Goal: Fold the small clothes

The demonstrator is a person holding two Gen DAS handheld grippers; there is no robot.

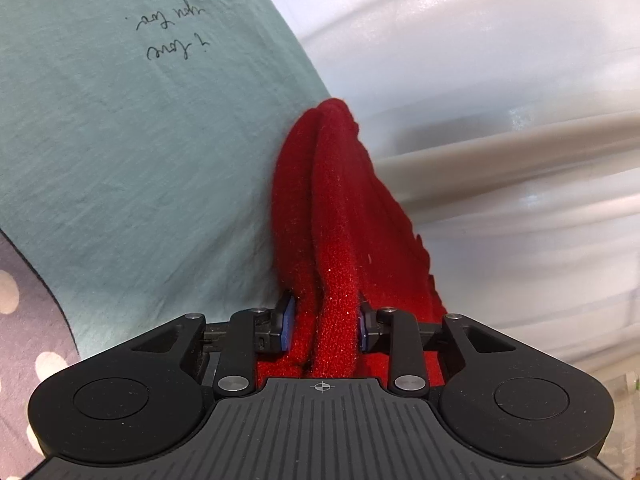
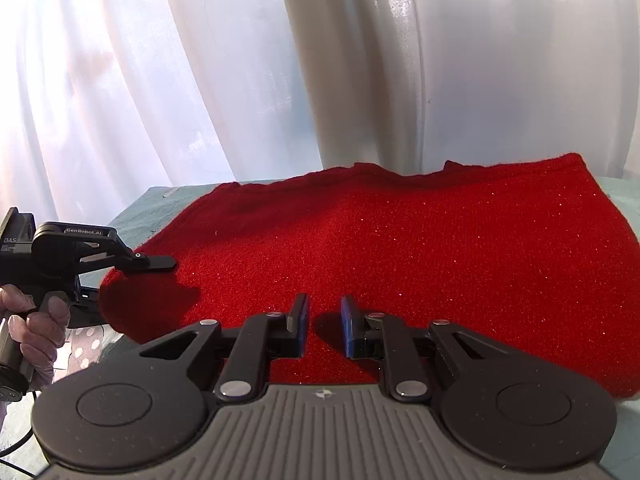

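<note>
The left gripper (image 1: 324,320) is clamped on a bunched edge of the red knit garment (image 1: 332,208), with several thick layers of the fuzzy cloth squeezed between its blue pads (image 1: 289,320) and rising in folds away from them. In the right wrist view the same left gripper (image 2: 132,280) sits at the near left corner of the red knit garment (image 2: 380,248), a gloved hand (image 2: 36,328) on its handle, and the garment lies spread broadly over a pale teal sheet (image 2: 152,208) with its far edge ragged and uneven. The right gripper (image 2: 324,322) hovers low over the near edge of the cloth, its jaws parted by a narrow gap with nothing between them; whether the pads touch the fabric I cannot tell. The teal sheet (image 1: 120,152) bears a few handwritten words, and a dotted grey cover (image 1: 24,320) shows at its near left edge, with a white curtain (image 2: 240,80) behind. The risks, as I judge them, come from the thick, clingy knit: the left grip holds a wad rather than a single edge, so lifting may drag hidden layers along and spoil the fold, or the bulk may slip free of the pads. If the right gripper closes where it is, it may pinch only the top layer, or catch the teal sheet beneath and pull it up too. Moving the two sides unevenly would skew the fold line, given the already crooked far edge.
</note>
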